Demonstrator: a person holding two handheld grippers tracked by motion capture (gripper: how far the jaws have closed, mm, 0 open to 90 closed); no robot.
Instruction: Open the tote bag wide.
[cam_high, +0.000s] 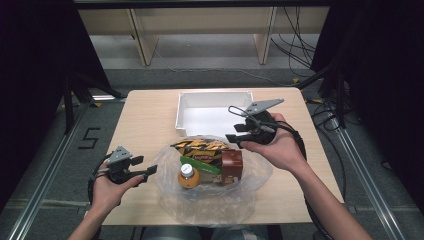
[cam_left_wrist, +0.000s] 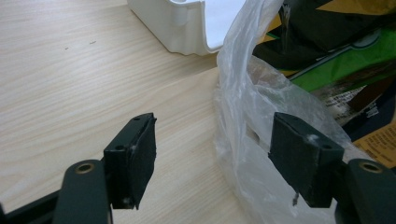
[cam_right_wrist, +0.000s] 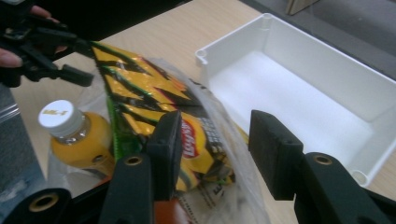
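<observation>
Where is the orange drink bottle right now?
In the high view the bottle lies inside the clear plastic bag at the table's near edge, just left of the brown carton and below the chip bag.

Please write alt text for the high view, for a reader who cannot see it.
A clear plastic bag holding a chip packet, an orange bottle and a brown carton lies on a wooden table, between open left tongs and right tongs. Behind stands a white tray.

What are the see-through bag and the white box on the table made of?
The bag looks like thin clear plastic film: glossy, crinkled, contents showing through. The white box seems to be rigid moulded plastic with a smooth, slightly shiny finish and rounded corner posts, though it might be another stiff material.
</observation>
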